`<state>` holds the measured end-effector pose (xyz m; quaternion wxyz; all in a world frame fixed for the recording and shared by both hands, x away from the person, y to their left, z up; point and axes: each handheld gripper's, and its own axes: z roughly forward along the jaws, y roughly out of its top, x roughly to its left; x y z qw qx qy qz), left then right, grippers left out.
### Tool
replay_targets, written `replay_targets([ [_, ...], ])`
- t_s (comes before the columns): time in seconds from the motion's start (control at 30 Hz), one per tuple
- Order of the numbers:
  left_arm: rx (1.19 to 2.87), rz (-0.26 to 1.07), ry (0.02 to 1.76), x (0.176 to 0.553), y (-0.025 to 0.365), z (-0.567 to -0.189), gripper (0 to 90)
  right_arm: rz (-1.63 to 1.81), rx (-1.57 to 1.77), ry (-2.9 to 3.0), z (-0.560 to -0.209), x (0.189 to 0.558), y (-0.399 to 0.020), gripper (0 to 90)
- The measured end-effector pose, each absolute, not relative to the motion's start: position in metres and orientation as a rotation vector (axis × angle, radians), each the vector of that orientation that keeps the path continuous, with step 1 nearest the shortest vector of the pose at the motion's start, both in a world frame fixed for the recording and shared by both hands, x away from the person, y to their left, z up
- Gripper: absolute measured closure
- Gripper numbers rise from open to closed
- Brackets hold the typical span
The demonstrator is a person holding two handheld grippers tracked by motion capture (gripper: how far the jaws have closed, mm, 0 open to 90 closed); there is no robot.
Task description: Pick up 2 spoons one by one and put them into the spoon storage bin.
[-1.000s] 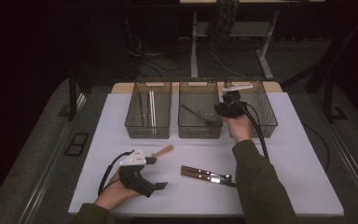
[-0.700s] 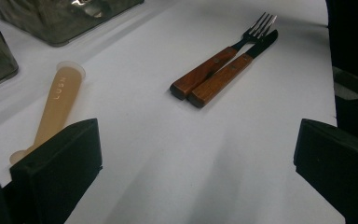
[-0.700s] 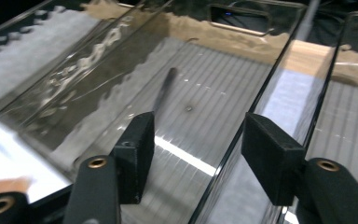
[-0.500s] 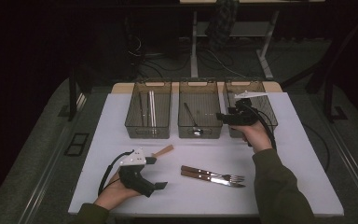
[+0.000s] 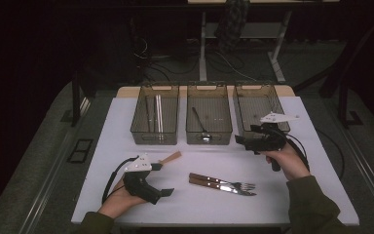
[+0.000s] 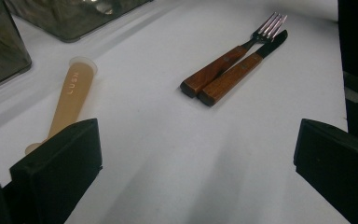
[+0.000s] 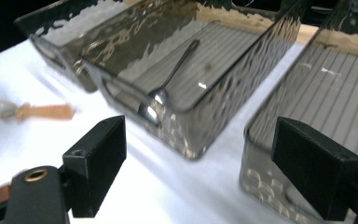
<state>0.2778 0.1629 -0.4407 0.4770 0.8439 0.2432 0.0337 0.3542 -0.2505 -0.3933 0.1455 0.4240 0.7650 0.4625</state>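
A white bench [image 5: 311, 195] carries three smoked clear bins [image 5: 207, 122] in a row along its far edge. Nearer the person, a wooden-handled fork [image 5: 233, 184] and wooden-handled knife [image 5: 209, 184] lie side by side, touching. To their left lies a tan plastic spoon [image 5: 171, 158], and the left tool [image 5: 143, 183] rests on the bench.

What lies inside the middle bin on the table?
A single dark spoon lies in the middle bin, bowl toward the person. The tinted front wall blurs the floor just behind it.

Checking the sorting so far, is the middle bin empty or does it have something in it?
Not empty: the middle bin holds one spoon, lying flat on its ribbed floor, bowl toward the near wall.
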Motion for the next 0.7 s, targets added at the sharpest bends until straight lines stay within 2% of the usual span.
replay_targets([
  [0.37,2.062,0.09,0.604,0.279,0.164,-0.441,0.0,1.315,1.201,2.211,-0.415,0.311,-0.274,17.5],
  [0.43,2.064,0.092,0.603,0.279,0.164,-0.441,0.0,1.312,1.198,2.223,-0.42,0.304,-0.279,12.9],
  [0.7,2.057,0.101,0.605,0.281,0.164,-0.438,0.0,1.329,1.169,2.25,-0.431,0.278,-0.289,12.6],
])
